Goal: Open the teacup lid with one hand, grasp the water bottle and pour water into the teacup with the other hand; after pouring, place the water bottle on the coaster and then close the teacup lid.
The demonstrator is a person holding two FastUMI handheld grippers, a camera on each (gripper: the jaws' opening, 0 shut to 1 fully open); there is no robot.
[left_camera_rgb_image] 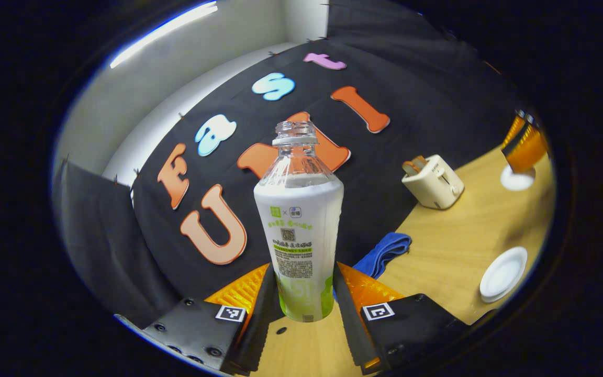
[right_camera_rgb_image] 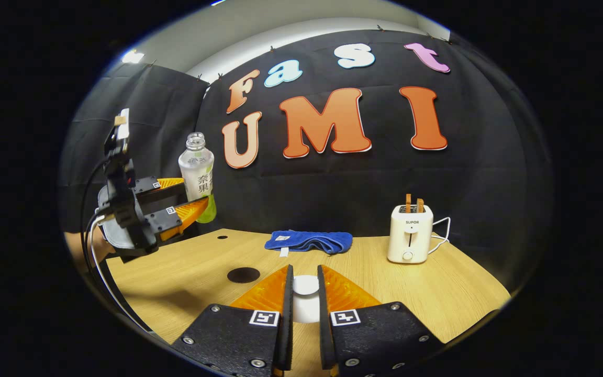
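A: Left gripper [left_camera_rgb_image: 301, 309] status?
B: Clamped on the lower body of the uncapped clear plastic water bottle with white-and-green label [left_camera_rgb_image: 300, 230], held upright above the light wooden table [right_camera_rgb_image: 437, 293].

A: Right gripper [right_camera_rgb_image: 305, 309]?
B: Fingers close together around the white teacup lid [right_camera_rgb_image: 305, 285]; contact cannot be confirmed. The round dark coaster [right_camera_rgb_image: 243, 275] lies just left of it.

blue cloth [right_camera_rgb_image: 309, 241] and toaster [right_camera_rgb_image: 410, 234] on wooden table [right_camera_rgb_image: 453, 293].
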